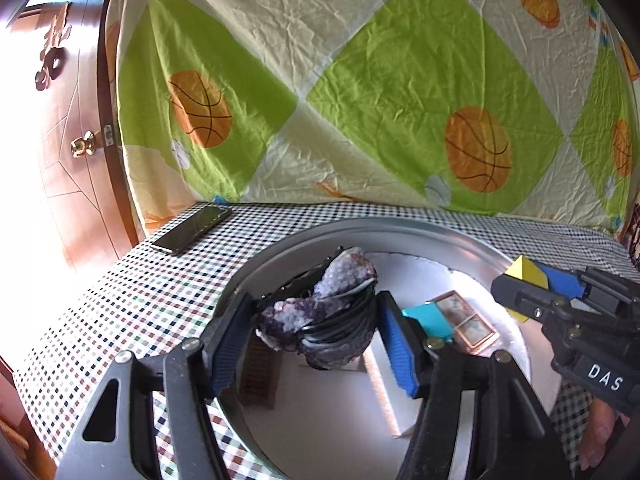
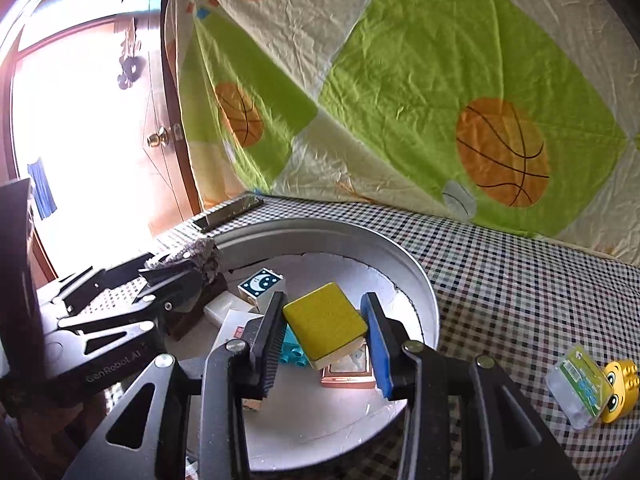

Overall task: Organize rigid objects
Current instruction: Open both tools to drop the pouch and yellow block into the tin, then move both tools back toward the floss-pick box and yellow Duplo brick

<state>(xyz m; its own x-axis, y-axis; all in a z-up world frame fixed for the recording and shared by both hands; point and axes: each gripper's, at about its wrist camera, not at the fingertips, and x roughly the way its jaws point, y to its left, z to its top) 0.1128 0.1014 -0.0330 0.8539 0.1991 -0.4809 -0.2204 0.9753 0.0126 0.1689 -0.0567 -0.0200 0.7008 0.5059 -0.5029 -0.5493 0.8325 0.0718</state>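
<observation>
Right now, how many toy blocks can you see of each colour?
Yellow: 2, the yellow block in the right gripper and the yellow brick with eyes on the tablecloth
Teal: 1, the teal studded brick in the tray
White with a blue moon face: 1, the moon cube in the tray
Total: 4
</observation>
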